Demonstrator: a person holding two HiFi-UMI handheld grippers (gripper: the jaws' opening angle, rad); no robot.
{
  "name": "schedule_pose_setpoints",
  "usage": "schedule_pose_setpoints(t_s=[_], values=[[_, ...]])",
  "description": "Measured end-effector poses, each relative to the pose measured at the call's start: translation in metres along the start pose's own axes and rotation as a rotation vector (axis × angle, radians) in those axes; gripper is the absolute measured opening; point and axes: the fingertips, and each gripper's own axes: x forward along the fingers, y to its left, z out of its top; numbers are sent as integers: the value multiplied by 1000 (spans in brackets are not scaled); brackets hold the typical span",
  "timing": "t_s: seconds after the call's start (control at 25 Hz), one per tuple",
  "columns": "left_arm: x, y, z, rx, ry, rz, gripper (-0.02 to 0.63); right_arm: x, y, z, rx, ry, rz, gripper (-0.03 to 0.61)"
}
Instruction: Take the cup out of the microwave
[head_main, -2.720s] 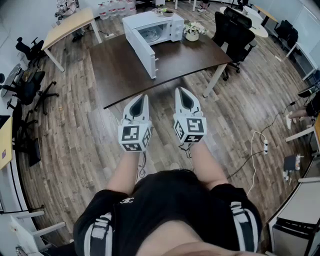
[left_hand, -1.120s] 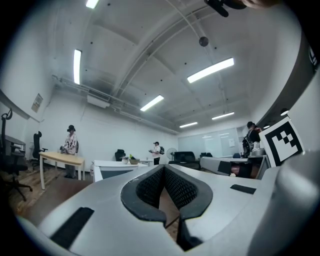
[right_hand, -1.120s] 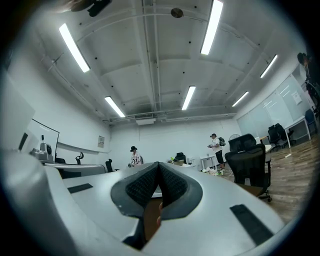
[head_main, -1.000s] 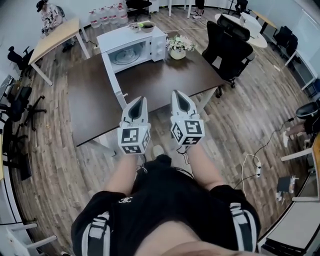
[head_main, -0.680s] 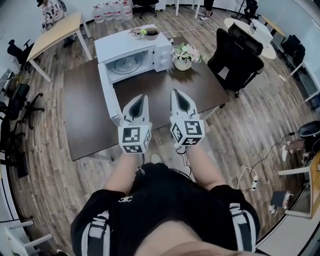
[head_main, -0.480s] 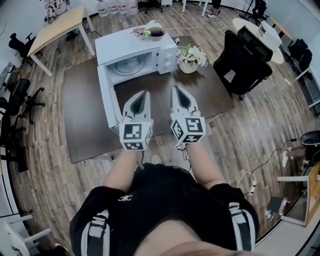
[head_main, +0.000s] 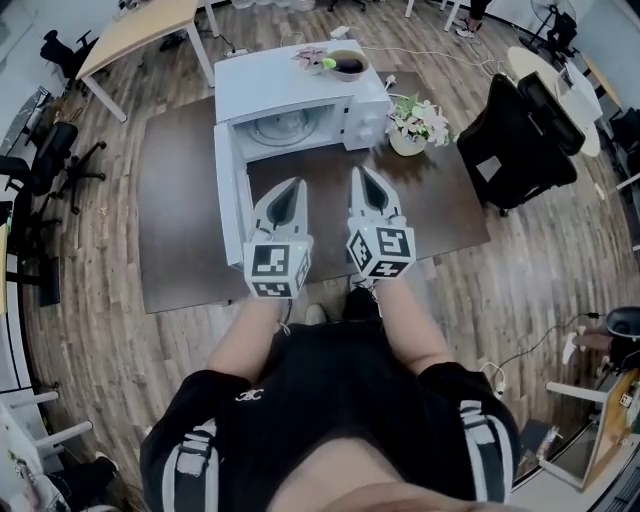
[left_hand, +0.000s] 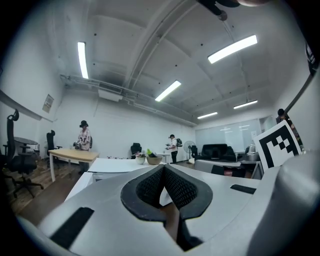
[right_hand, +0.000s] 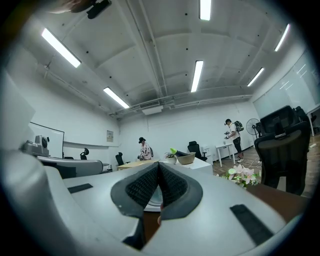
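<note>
Both tongs shut on nothing, left tongs (head_main: 288, 190) and right tongs (head_main: 364, 180) hovered side by side over dark table (head_main: 175, 200), pointed at microwave (head_main: 300, 90), its door (head_main: 229, 205) stood open.

open door (head_main: 228, 210) at left and flower pot (head_main: 408, 141) at right flank the microwave (head_main: 300, 82) mouth, which seems unblocked.

My left gripper (head_main: 294, 186) and right gripper (head_main: 360, 176) wear smooth, pale grey plastic shells with a soft sheen. The pads (left_hand: 150, 187) lining my jaws are matt black, rubbery-looking and finely ribbed. The marker cubes (head_main: 276, 272) look matt, printed black on white. Toward the top of the frame the microwave (head_main: 300, 85) is smooth white, faintly glossy. The worktop (head_main: 180, 220) is dark, matt wood. The floor (head_main: 100, 330) shows grainy wooden planks.
</note>
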Motion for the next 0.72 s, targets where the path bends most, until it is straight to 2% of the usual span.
schedule_pose_setpoints(t_s=[0.28,0.48,0.52,0.6,0.72], values=[[25,26,-9,-13,23,88,-3,49,-2,-16,5,24,72,-2],[52,45,-16,-30,43,162,-3,95,-3,-29,-50,25,156,10],[57,50,-17,-30,45,178,-3,105,-1,-34,-56,26,188,108],[68,59,-18,-29,50,209,-3,126,3,-46,-60,46,248,241],[79,72,-22,-34,60,261,-3,155,8,-74,-82,106,299,316]])
